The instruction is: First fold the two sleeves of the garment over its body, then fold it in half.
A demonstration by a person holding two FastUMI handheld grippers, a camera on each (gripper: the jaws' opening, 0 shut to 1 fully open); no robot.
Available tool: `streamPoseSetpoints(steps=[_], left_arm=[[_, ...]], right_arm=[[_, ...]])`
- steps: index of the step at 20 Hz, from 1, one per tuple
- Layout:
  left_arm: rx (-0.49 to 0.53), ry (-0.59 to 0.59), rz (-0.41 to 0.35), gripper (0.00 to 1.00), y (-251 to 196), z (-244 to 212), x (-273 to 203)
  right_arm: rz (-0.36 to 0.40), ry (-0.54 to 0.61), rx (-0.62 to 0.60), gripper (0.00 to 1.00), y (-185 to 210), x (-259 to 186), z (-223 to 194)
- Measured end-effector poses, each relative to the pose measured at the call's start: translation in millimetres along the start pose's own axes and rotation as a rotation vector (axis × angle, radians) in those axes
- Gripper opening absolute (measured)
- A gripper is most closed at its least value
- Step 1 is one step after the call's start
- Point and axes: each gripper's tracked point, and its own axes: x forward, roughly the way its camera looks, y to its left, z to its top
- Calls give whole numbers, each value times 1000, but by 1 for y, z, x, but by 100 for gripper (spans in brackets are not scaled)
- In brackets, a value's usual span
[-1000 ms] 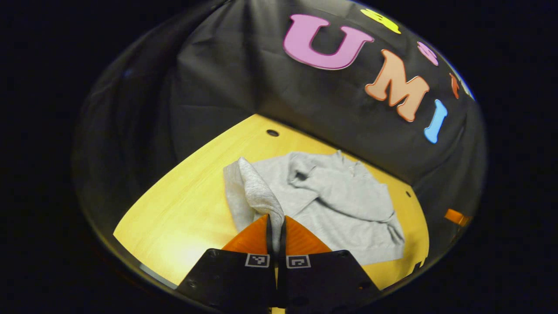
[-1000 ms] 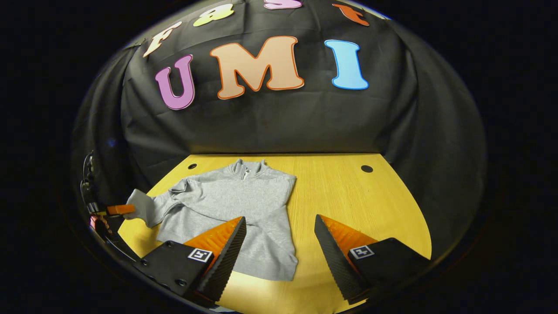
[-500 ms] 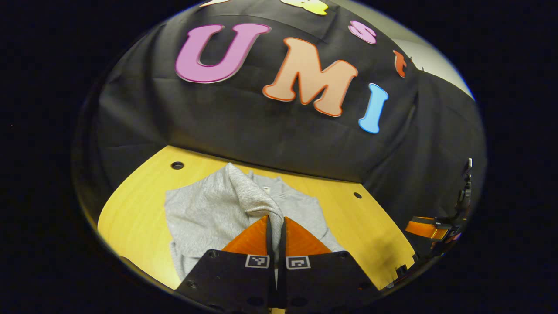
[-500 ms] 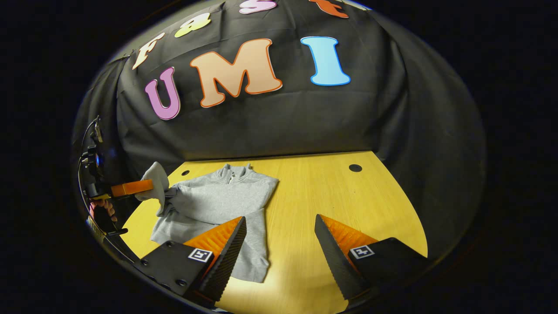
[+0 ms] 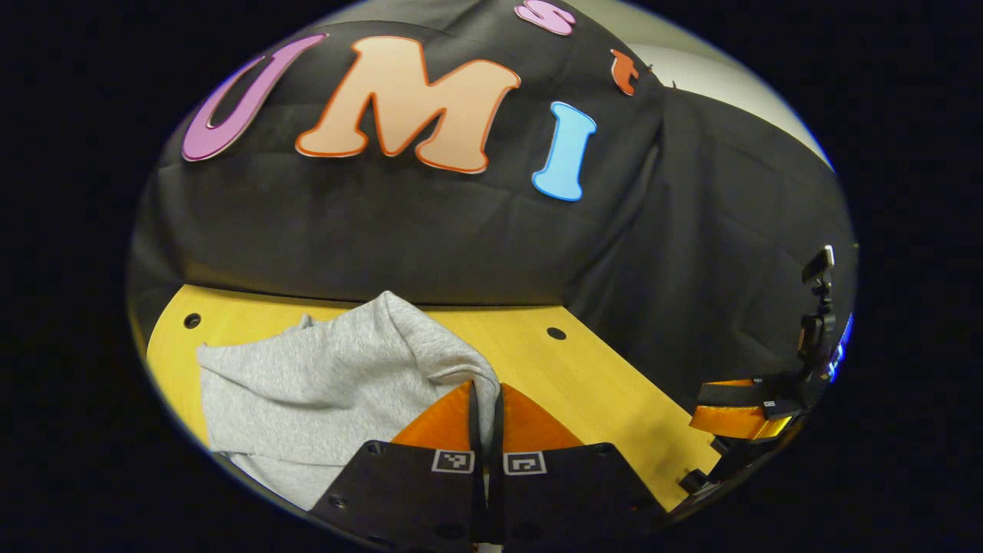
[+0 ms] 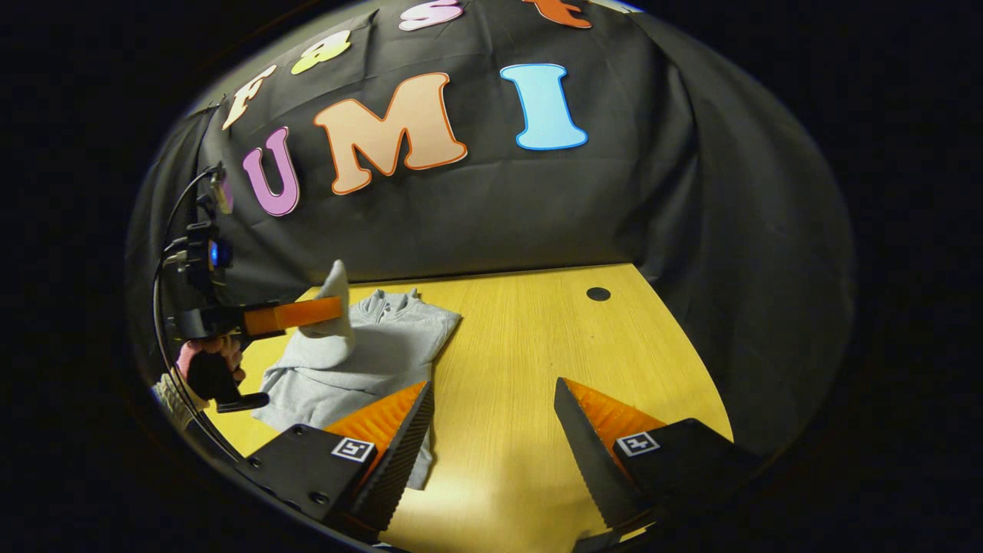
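Much bare table [image 6: 537, 361] beside garment [image 6: 384, 353]

- A pale heather-grey knitted sweatshirt [image 5: 307, 384] is seen, plain, with a fine speckled texture; its raised sleeve [image 6: 332, 322] is of the same grey.
- A warm yellow wooden tabletop [image 6: 530, 369] is marked by fine straight grain lines and by small round black holes [image 6: 597, 293].
- Square black-and-white coded markers [image 5: 453, 460] are carried on the matt black body of the left gripper [image 5: 485, 399].
- A like black-and-white marker [image 6: 637, 443] is borne on the black body of the right gripper [image 6: 491, 407].
- A plain matt black cloth wall [image 6: 691, 215] is shown behind.
- A small blue light [image 6: 213, 253] is seen on the black mount of the far gripper.
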Motion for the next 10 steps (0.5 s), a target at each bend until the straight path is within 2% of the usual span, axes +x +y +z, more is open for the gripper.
streamPoseSetpoints(steps=[3,4,6,7,8,10], left_arm=[[21,43,6,2,-5,-17,41],[25,57,15,0,-5,-23,52],[29,84,43,0,0,-35,64],[24,103,51,0,3,-41,71],[28,122,54,0,5,-48,78],[47,152,69,5,14,-58,87]], right_arm=[[14,12,6,94,-4,1,-5],[16,13,-3,98,-5,2,-6],[19,19,-21,94,-6,2,-11],[22,23,-23,98,-7,2,-14],[27,25,-23,95,-6,1,-15],[39,27,-29,95,-2,0,-18]])
